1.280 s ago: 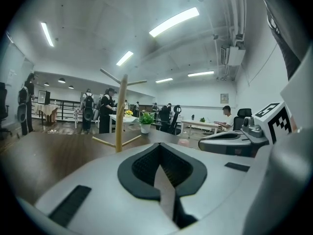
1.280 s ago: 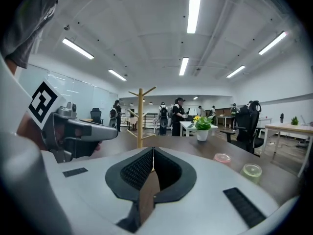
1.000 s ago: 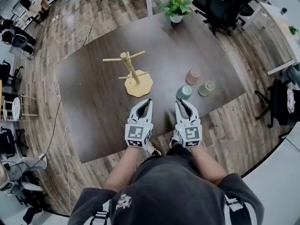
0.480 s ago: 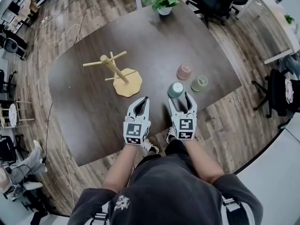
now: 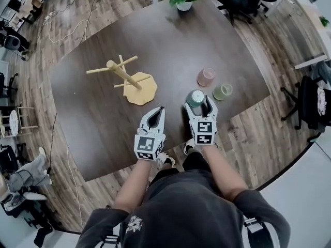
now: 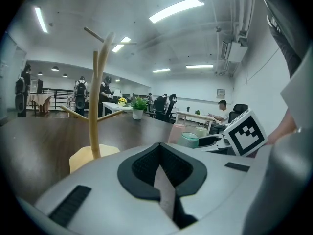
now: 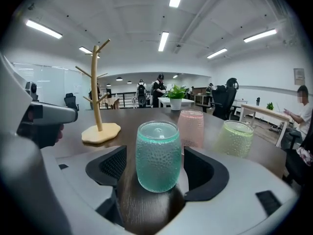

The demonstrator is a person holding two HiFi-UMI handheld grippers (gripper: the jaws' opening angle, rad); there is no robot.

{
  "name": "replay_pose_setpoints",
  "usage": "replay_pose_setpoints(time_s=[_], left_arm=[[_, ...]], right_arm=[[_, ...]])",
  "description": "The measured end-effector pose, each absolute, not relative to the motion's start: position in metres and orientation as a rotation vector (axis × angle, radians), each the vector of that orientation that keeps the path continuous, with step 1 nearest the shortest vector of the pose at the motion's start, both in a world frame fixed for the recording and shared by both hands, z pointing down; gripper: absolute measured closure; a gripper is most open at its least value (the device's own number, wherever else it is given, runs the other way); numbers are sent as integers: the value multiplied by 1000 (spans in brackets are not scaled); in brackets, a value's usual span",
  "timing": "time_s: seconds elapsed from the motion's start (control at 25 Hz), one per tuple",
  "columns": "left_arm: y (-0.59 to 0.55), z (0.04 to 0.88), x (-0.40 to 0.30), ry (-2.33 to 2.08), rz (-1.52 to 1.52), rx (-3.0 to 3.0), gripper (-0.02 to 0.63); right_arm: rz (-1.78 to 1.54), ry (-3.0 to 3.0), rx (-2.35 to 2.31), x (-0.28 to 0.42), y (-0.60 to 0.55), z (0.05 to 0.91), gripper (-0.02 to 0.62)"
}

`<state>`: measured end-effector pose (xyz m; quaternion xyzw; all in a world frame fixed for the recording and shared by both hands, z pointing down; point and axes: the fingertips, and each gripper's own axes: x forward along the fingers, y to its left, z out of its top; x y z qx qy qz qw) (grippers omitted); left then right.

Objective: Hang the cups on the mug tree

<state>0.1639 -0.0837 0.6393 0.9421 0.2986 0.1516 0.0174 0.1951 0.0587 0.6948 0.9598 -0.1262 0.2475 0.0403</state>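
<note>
Looking down on a broad dark tabletop [image 5: 98, 123], everything for the job laid out on it. Over on the left, the mug tree [image 5: 126, 79]: pale wood, standing on its flat base, every peg bare, so not one cup hung yet. Well apart from it on the right, three cups in a loose cluster: pink cup [image 5: 206, 76] farthest out, green cup [image 5: 222, 91] just beside it, teal cup [image 5: 195, 97] nearest the front edge.

Over to the right gripper [image 7: 156, 170] now. Having just been opening, jaws spread wide with the teal cup standing between them, a gap showing on both flanks, pads off the dimpled wall, cup resting on the tabletop. And the left gripper [image 5: 159, 110]: jaws pressed together, nothing between them, hanging idle near the front edge, between the tree's base and the cups.

Reading this as the grasp on the first cup, lined up but not taken. Next up, by the look of it: squeeze evenly on that rounded wall, firm enough against a slip on the bumpy surface, lift clear, carry it left to the tree, tip it onto a peg. No handle showing from this side, so probably mouth over the peg.
</note>
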Motion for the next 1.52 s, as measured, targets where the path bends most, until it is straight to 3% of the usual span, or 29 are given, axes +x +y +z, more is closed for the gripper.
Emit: replay_pose_setpoints(time_s=[0.12,0.16,0.2,0.72,1.52], left_arm=[[-95,643,168,884,484,2937,598],[-100,643,169,864,483,2939,598],[-105,644,170,846,481,2942,598],[-122,637,167,767,460,2959,598],[-178,563,170,648,295,2981,598]], right_arm=[[785,-365,2916,199,60,698,237],[784,-363,2911,199,60,698,284],[781,-369,2909,198,59,696,287],[626,-498,2907,194,45,658,288],[176,-949,3122,211,-39,483,288]])
